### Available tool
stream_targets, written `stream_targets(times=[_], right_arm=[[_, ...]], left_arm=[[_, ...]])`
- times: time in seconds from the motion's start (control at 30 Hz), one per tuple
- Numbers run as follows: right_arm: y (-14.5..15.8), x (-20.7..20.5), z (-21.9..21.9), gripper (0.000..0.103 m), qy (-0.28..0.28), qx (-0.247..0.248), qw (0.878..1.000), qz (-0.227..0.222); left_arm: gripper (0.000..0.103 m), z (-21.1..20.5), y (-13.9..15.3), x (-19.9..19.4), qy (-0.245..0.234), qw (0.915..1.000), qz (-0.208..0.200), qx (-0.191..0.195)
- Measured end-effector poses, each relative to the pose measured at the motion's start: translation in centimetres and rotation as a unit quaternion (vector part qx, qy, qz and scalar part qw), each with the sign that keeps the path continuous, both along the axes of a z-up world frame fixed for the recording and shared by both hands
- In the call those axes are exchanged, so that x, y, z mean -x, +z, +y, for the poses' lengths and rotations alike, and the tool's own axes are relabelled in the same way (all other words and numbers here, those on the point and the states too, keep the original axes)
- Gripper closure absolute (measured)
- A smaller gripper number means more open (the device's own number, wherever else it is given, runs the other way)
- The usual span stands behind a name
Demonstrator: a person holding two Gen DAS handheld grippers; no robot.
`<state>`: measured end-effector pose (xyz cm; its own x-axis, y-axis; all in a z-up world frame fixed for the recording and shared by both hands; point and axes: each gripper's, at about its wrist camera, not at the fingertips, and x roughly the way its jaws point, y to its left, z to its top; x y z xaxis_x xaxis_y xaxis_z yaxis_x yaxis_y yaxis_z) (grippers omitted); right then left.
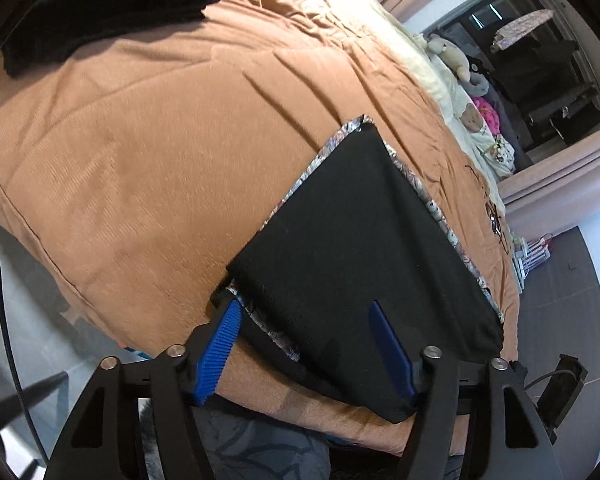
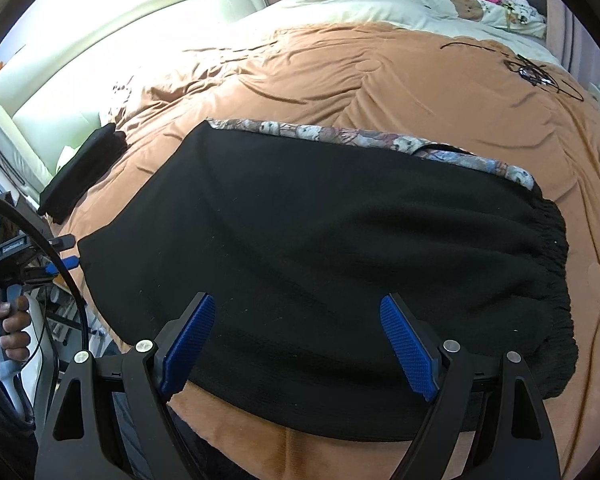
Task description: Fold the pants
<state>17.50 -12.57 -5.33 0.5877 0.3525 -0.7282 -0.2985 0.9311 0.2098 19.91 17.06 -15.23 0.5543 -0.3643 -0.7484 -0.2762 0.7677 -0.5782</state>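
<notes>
A bed (image 2: pixel 340 72) with an orange duvet fills the curtained bedroom. One pair of black pants (image 2: pixel 320 248) lies near its front edge; both tools, left (image 1: pixel 308 344) and right (image 2: pixel 296 344), gape empty above it.

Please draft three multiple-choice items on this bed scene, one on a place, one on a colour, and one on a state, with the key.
1. Where does the folded dark pile lie relative to the black pants in the right wrist view?
A. Up and to the left, apart from them
B. On top of them
C. To their right, touching the waistband

2. What colour is the cover under the pants?
A. Green
B. Orange-brown
C. Dark blue

3. How does the right claw stand?
A. Shut on the pants
C. Shut on nothing
B. Open over the pants, pads clear of the cloth

Key: 1 A, bare cover shows between pile and pants. 2 B, orange-brown cloth surrounds them. 3 B, both blue pads stand wide apart.
</notes>
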Motion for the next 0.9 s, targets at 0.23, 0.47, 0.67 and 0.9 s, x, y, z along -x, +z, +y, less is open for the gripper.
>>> stream_targets(times=[0.23, 0.47, 0.67, 0.9], right_arm=[[-0.6, -0.4, 0.6, 0.019, 0.016, -0.014, 1.0, 0.001], [-1.8, -1.4, 1.4, 0.027, 0.022, -0.012, 1.0, 0.018], [-2.4, -2.5, 2.4, 0.027, 0.03, -0.013, 0.999, 0.032], [-3.2, -3.3, 3.2, 0.027, 0.033, -0.019, 0.998, 0.044]], left_arm=[[0.098, 0.2, -1.6, -0.4, 0.022, 0.9995, 0.02, 0.006], [0.1, 1.0, -2.7, 1.3, 0.039, 0.9985, 0.033, 0.02], [0.061, 1.6, -2.4, 2.0, 0.053, 0.9972, 0.029, 0.044], [0.05, 2.7, -3.0, 2.4, 0.07, 0.995, 0.023, 0.068]])
